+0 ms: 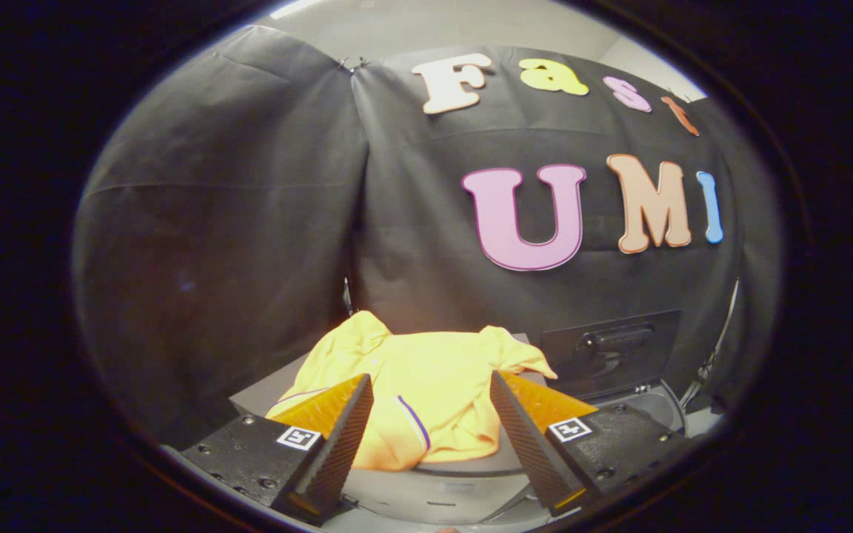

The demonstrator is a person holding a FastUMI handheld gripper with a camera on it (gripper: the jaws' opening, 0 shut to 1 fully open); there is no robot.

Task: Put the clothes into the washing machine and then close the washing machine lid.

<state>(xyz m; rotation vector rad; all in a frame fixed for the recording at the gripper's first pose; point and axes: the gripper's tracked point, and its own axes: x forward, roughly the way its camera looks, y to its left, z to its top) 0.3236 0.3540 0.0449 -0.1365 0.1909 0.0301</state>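
yellow shirt (412, 385) with purple stripe, dark grey washing machine (604, 355)

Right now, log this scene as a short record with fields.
garment: yellow shirt with a dark stripe, lying crumpled on a grey surface
gripper: gripper open, fingers spread apart above the near part of the shirt, not pressing on it
machine: dark panel with a handle beyond the shirt; whether the lid is open cannot be told
task state: shirt not yet grasped

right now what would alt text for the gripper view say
A yellow shirt lies crumpled on a grey surface, just ahead of and between the open fingers of the tool, which touch nothing. Beyond it to the right stands a dark panel with a handle, against the booth's black cloth wall.
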